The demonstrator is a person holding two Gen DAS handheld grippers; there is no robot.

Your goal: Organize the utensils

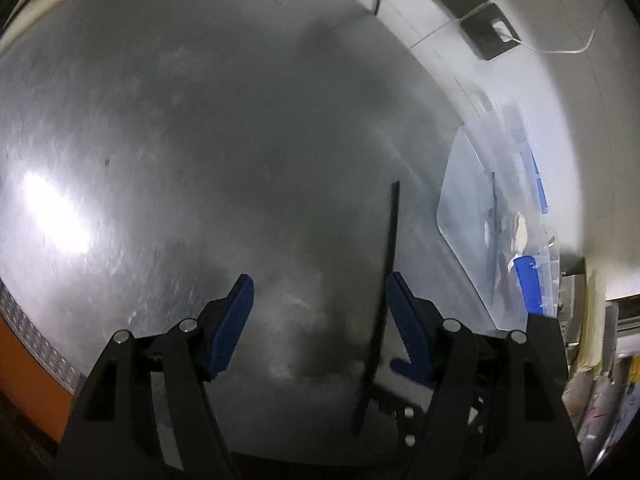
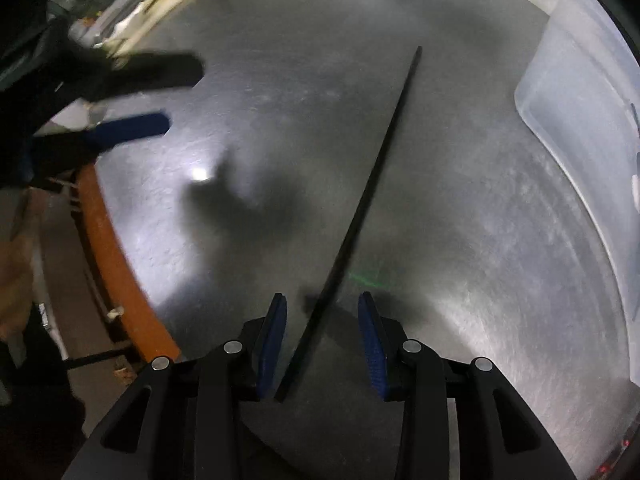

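A long thin black chopstick lies on the steel table. In the right wrist view its near end runs between the open blue pads of my right gripper, touching neither. In the left wrist view the same chopstick runs beside the right blue pad of my open left gripper. The left gripper also shows at the left of the right wrist view, blurred. A clear plastic box with utensils and blue clips stands to the right; it shows in the right wrist view too.
The orange table edge curves at the left. Wall sockets with white cables sit on the wall behind the table. Cluttered shelves stand at the far right.
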